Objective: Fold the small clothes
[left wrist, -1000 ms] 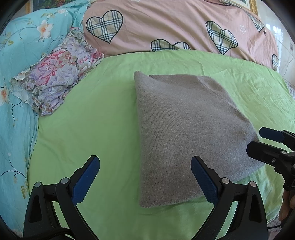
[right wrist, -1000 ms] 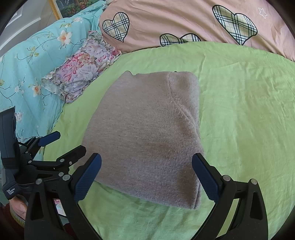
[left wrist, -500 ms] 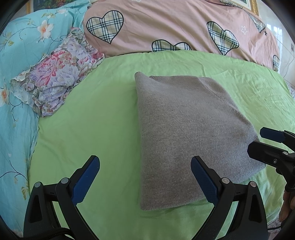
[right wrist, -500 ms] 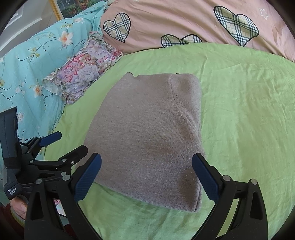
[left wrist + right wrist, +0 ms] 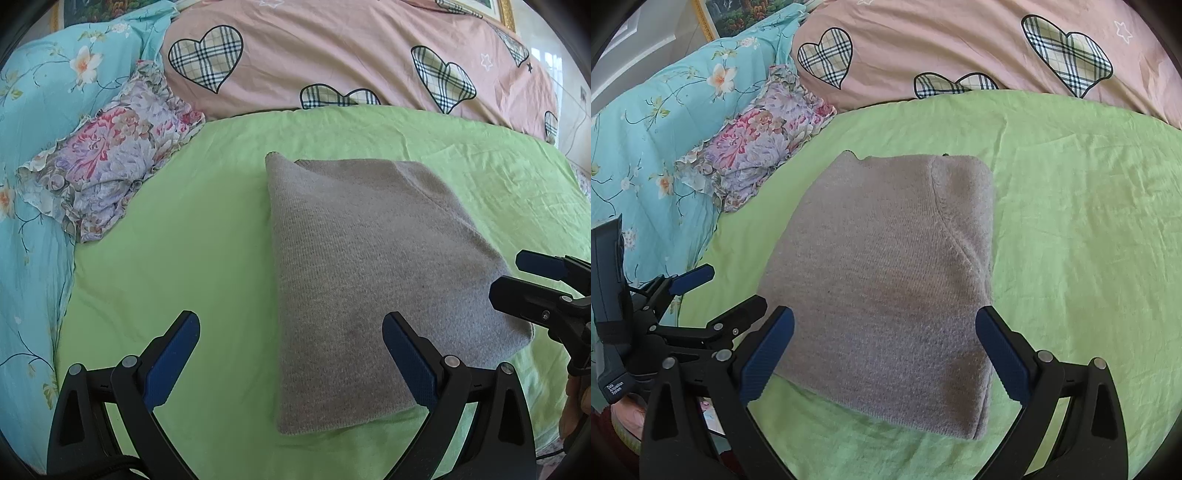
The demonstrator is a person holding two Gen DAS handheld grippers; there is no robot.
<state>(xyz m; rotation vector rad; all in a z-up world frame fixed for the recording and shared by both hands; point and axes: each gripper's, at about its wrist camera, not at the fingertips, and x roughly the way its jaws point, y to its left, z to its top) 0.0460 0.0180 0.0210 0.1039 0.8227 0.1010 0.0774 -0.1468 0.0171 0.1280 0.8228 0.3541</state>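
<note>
A grey knit garment (image 5: pixel 369 266) lies folded into a thick rectangle on the green sheet (image 5: pixel 184 258). It shows in the right wrist view too, the grey knit garment (image 5: pixel 886 266) with a seam running down its right side. My left gripper (image 5: pixel 291 354) hovers open above the garment's near left edge, nothing between its blue pads. My right gripper (image 5: pixel 884 350) stands open over the near edge of the garment, holding nothing. The right gripper (image 5: pixel 532 280) also appears at the right of the left wrist view, the left gripper (image 5: pixel 716 291) at the left of the right wrist view.
A floral ruffled cloth (image 5: pixel 107 166) lies folded at the back left, on the edge of a turquoise flowered quilt (image 5: pixel 33 184). A pink quilt with plaid hearts (image 5: pixel 332 55) lies bunched along the far side. Green sheet (image 5: pixel 1089 240) stretches to the garment's right.
Both grippers have drawn back slightly from the garment, so it sits a little lower in both views. The garment itself has not moved, and both grippers stay open.
</note>
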